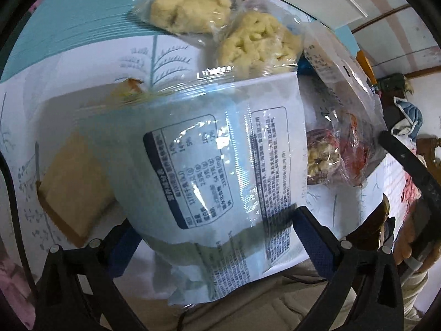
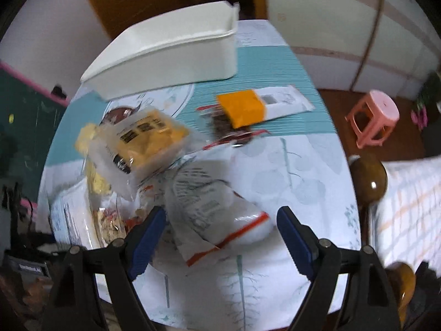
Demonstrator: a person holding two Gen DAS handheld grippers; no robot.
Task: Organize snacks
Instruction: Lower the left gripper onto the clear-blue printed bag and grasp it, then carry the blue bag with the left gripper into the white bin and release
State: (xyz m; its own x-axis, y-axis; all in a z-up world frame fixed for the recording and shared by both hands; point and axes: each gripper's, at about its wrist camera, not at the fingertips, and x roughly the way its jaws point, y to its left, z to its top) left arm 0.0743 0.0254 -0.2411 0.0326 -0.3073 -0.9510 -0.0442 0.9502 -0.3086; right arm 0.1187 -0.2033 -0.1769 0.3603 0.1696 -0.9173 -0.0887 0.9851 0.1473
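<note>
While the left tool point(image 1: 212, 226) is clamped on a pale blue snack packet point(image 1: 217, 160) held above the surface point(image 2: 289, 165), two clear bags of yellow puffed snacks point(image 1: 220, 24) and a nut-and-red-fruit bag point(image 1: 336, 149) lie beyond it. The right tool point(image 2: 220, 231) stands apart over a white orange-trimmed packet point(image 2: 212, 209) near the surface's near edge. A yellow cracker pack point(image 2: 143, 138) crowds its left; an orange-and-white packet point(image 2: 256, 104) and a white bin point(image 2: 176, 55) sit toward the far edge.
</note>
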